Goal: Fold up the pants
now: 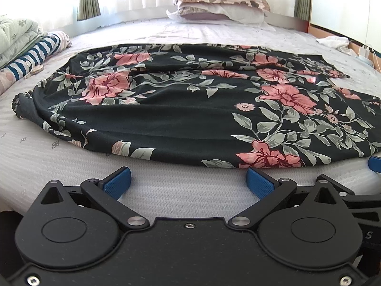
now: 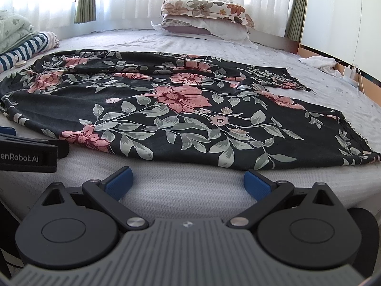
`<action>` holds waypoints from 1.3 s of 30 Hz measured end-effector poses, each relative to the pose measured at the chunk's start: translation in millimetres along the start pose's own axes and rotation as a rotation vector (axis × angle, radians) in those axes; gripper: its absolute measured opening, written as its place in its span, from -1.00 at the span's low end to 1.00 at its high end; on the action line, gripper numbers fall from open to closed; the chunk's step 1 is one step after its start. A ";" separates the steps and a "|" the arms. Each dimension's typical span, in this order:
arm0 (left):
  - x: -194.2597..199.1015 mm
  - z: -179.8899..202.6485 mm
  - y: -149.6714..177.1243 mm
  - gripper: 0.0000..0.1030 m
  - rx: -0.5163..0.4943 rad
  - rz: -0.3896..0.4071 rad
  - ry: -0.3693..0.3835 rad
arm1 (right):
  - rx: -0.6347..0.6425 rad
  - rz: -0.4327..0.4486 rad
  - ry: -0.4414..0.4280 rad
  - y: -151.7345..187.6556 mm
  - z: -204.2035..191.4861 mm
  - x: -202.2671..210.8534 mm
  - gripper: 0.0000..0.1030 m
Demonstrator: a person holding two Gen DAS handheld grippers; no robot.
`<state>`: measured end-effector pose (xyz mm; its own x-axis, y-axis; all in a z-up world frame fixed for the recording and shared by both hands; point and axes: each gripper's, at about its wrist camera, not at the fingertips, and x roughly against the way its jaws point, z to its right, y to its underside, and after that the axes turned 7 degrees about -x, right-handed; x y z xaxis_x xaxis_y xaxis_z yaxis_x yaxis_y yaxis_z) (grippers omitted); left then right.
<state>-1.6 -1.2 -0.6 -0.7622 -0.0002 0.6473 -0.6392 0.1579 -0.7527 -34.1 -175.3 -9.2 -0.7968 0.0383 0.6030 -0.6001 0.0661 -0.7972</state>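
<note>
Black pants with pink flowers and grey-green leaves lie spread flat across the bed, waist to the left, leg ends to the right; they also show in the right wrist view. My left gripper is open and empty, just short of the pants' near edge. My right gripper is open and empty, also just short of that near edge, further right along it. The left gripper's body shows at the left of the right wrist view.
The bed has a pale textured sheet. Two stacked pillows lie at the far side by the curtains. Folded quilt and striped cloth lie at the far left. A white cloth and cables lie at the far right.
</note>
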 end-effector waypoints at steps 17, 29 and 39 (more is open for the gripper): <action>0.6 -104.6 -35.6 1.00 0.128 0.030 -0.165 | -0.170 -0.006 -0.077 -37.7 52.2 9.3 1.00; -48.3 -279.2 -47.9 -0.13 0.597 0.036 -0.307 | -0.431 0.060 0.186 -62.8 180.3 10.9 0.82; -95.8 -308.2 -50.9 -0.94 0.758 0.038 -0.361 | -0.462 0.030 0.316 -58.9 212.4 0.6 0.77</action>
<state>135.5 295.1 12.8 -0.6878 -0.3446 0.6388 -0.4097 -0.5422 -0.7336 -14.1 -390.9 31.8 -0.7102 0.3392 0.6169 -0.4279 0.4877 -0.7609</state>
